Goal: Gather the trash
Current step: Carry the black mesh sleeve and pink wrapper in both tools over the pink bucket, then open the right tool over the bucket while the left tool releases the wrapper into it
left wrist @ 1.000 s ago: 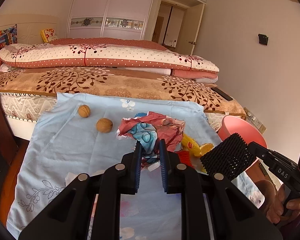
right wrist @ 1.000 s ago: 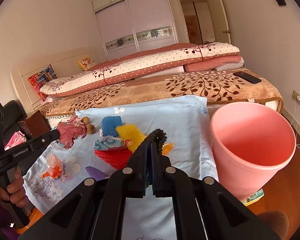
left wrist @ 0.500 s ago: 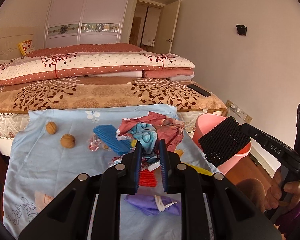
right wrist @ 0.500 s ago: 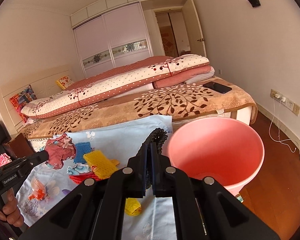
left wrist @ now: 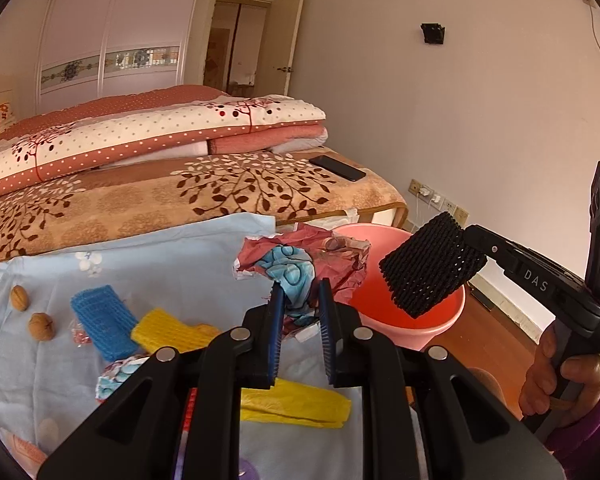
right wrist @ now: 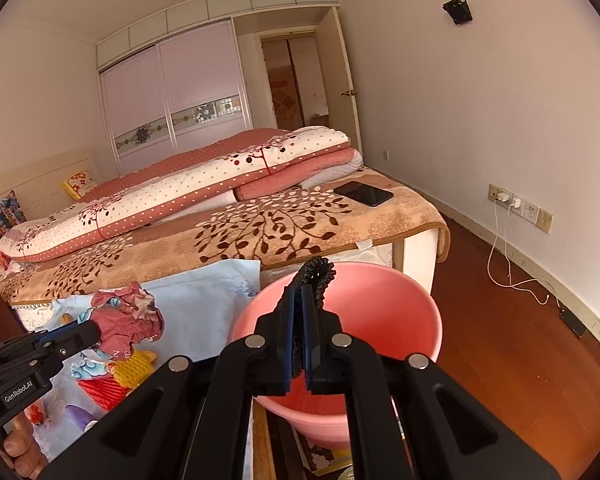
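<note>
The right tongs (right wrist: pixel 299 312) clamp a black foam net (left wrist: pixel 430 266) above the pink bucket (right wrist: pixel 384 292); the left tongs (left wrist: pixel 300 300) grip crumpled wrapping paper (left wrist: pixel 300 256) (red and blue) beside it.

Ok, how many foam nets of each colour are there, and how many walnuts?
Black net: 1
Blue net: 1
Yellow net: 1
Red net: 1
Walnuts: 2
Total: 6

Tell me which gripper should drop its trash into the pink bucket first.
Right. The right gripper already holds the black foam net over the pink bucket, while the left gripper carries its crumpled wrapper short of the rim.
</note>
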Motion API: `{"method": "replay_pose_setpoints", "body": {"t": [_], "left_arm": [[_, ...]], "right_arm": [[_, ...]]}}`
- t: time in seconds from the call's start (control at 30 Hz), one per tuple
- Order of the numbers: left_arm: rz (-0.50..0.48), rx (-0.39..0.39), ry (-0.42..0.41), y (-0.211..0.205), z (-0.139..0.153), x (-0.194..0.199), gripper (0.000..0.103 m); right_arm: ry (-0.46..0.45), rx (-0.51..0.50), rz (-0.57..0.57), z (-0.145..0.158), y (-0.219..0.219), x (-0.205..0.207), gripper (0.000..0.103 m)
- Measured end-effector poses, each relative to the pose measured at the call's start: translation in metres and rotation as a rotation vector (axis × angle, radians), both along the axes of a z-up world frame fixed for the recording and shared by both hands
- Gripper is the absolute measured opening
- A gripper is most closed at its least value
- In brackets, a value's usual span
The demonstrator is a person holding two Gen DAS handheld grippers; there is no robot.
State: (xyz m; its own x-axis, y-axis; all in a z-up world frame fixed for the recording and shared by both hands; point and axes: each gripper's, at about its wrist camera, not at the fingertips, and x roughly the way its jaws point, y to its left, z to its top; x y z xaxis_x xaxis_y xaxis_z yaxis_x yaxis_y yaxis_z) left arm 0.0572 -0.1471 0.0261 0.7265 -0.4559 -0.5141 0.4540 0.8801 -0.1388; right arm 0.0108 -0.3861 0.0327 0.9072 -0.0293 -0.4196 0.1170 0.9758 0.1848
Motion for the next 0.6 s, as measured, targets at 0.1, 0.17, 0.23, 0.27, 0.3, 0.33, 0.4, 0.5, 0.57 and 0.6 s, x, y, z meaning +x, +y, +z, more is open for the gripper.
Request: {"method": "replay_pose_setpoints", "body": {"t": [0.1, 0.17, 0.23, 0.27, 0.3, 0.33, 0.4, 0.5, 0.57, 0.6], "left_arm": [[-0.041, 0.003, 0.021, -0.023, -0.006, 0.008, 0.017], [-0.064, 0.010, 0.033, -0.038, -0.011, 0.013, 0.017], [-0.084, 0.018, 0.051, -0.052, -0.017, 0.017, 0.017], [-0.094, 0.020, 0.056, -0.058, -0.019, 0.019, 0.017], [-0.101, 0.025, 0.059, -0.064, -0.021, 0.021, 0.017], [-0.107, 0.032, 0.059, -0.069, -0.023, 0.023, 0.017], [-0.116, 0.040, 0.062, -0.078, -0.027, 0.025, 0.017], [-0.121, 0.038, 0.075, -0.088, -0.031, 0.030, 0.017], [-0.123, 0.039, 0.090, -0.092, -0.034, 0.033, 0.017], [-0.125, 0.039, 0.102, -0.093, -0.036, 0.035, 0.017]], "right_arm": [[0.014, 0.001, -0.025, -0.006, -0.012, 0.002, 0.003], [0.022, 0.001, -0.040, -0.011, -0.018, 0.003, 0.003], [0.029, 0.003, -0.052, -0.015, -0.024, 0.005, 0.003], [0.032, 0.005, -0.058, -0.017, -0.027, 0.005, 0.003], [0.036, 0.005, -0.063, -0.019, -0.028, 0.006, 0.003], [0.039, 0.005, -0.067, -0.020, -0.030, 0.006, 0.003], [0.048, 0.007, -0.071, -0.024, -0.034, 0.008, 0.003], [0.059, 0.013, -0.079, -0.029, -0.039, 0.011, 0.004], [0.067, 0.015, -0.081, -0.032, -0.041, 0.012, 0.004], [0.070, 0.015, -0.082, -0.033, -0.041, 0.012, 0.004]]}}
